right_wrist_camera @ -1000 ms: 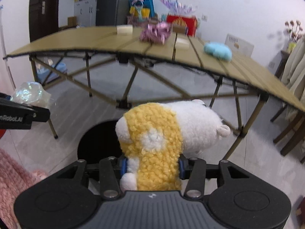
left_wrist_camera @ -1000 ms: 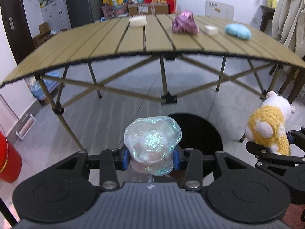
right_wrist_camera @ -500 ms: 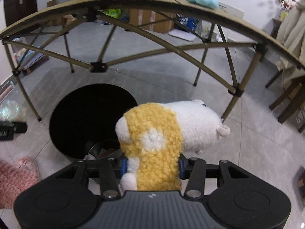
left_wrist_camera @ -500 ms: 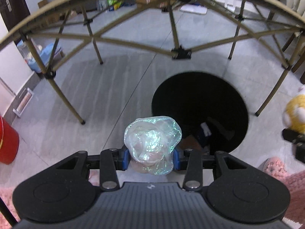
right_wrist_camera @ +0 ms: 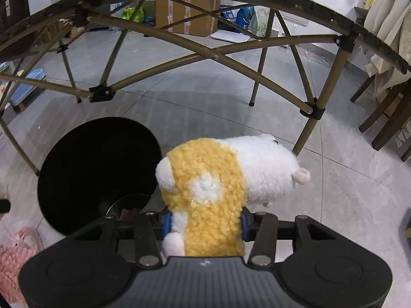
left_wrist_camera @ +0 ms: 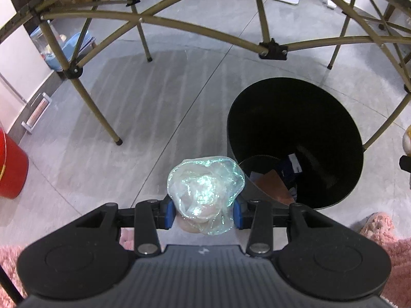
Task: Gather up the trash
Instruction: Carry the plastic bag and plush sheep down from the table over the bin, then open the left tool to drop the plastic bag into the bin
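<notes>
Gripping a shiny plastic wad (left_wrist_camera: 205, 192), the left claw (left_wrist_camera: 204, 211) has dropped from worktop height to beside the black bin (left_wrist_camera: 295, 141) — the right claw (right_wrist_camera: 204, 224) clamps a plush toy (right_wrist_camera: 221, 187) alongside; release seems next.

Left wrist view: mounted on the left gripper (left_wrist_camera: 204, 211), looking steeply down along its fingers at grey floor tiles. The black trash bin (left_wrist_camera: 341, 195) sits close, right of centre, its mouth open to the lens. The folding table frame (left_wrist_camera: 272, 50) arches across the top.

Right wrist view: mounted on the right gripper (right_wrist_camera: 204, 227), also pitched downward, slightly less steeply. The same black trash bin (right_wrist_camera: 51, 205) lies close at lower left; the same table frame (right_wrist_camera: 101, 93) spans overhead.

Shared: bin, table frame, floor between them, seen from opposite sides of the bin.
</notes>
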Available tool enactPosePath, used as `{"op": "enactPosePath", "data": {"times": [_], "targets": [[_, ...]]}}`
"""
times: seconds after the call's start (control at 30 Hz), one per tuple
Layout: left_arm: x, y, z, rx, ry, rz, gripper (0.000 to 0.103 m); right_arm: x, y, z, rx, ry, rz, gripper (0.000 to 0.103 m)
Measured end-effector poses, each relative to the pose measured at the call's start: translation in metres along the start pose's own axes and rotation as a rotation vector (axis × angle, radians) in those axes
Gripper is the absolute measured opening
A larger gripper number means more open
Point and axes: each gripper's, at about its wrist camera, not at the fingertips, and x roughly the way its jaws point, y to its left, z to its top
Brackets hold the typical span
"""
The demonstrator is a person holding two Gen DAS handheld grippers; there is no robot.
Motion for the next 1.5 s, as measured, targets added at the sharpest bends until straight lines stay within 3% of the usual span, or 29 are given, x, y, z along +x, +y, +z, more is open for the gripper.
{"op": "enactPosePath", "data": {"times": [0.43,0.93,1.5], "targets": [[0.014,-0.020,0.027,-0.029,0.065,0.008,0.042,0.021,-0.010,0.019,0.037,-0.036,-0.012,0.046],[0.014,-0.077,0.059,-0.018,0.047,-0.059,0.042,0.032,-0.024,0.031,0.098,-0.069,-0.021,0.046],[0.035,-0.119,0.063,-0.038,0.121,-0.083,0.042,0.046,-0.032,0.024,0.111,-0.037,-0.053,0.046]]}}
